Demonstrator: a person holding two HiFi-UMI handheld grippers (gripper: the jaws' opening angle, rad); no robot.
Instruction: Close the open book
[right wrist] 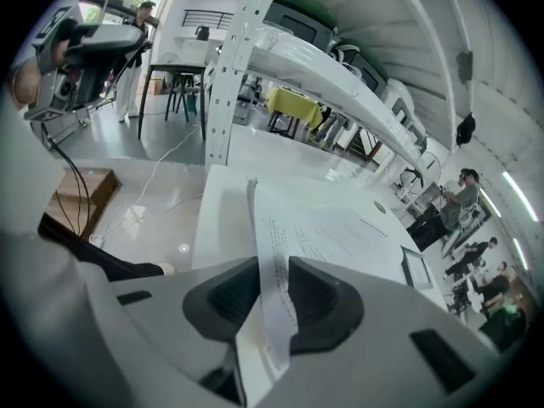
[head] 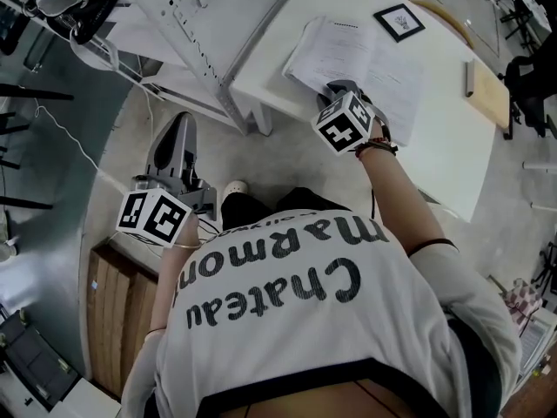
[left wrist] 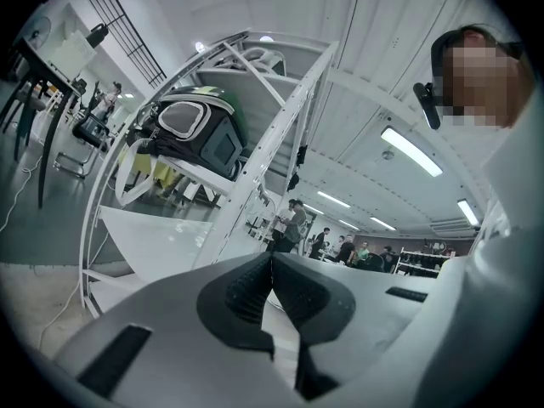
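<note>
An open book [head: 348, 55] with printed pages lies on the white table [head: 444, 146], near its left front edge. My right gripper [head: 341, 92] reaches down onto the book's near edge, its marker cube above it. In the right gripper view a thin stack of pages [right wrist: 270, 262] stands on edge between the two pads, which press on it from both sides; the rest of the book [right wrist: 340, 228] lies flat beyond. My left gripper [head: 183, 122] hangs off to the left over the floor, away from the table. Its jaws [left wrist: 272, 260] meet at the tips with nothing between them.
A small framed picture [head: 399, 21] stands behind the book, and a wooden board [head: 489, 94] lies at the table's right end. A white metal shelf rack [head: 200, 24] adjoins the table on the left. A wooden crate [head: 117, 312] sits on the floor by my left side.
</note>
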